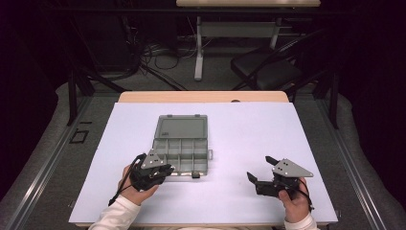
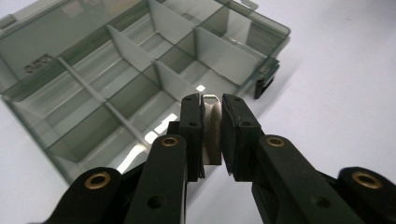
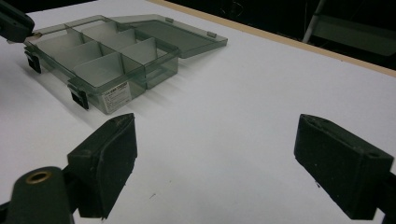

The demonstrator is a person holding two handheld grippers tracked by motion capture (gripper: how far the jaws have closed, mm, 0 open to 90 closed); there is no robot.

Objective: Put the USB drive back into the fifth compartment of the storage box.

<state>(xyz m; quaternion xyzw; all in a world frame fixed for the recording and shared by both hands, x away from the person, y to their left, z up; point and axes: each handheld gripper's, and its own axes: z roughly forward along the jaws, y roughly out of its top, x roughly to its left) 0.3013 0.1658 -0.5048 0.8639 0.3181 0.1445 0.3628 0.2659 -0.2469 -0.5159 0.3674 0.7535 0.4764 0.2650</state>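
Nearest the person, the right gripper rests on the white table at the near right, fingers spread wide with nothing between them, well apart from the work.

At the near left, the left gripper sits at the near edge of the compartment box. Its fingers are clenched on a thin pale divider plate, held upright and edge-on, its long axis running away from the hand toward the box.

Just beyond the fingertips lie the open compartments, their fixed partitions standing upright. The lid lies flat open on the far side. The left hand is clearly the nearer. In my judgement, the coming move depends on lining the plate up with a slot directly ahead and below.
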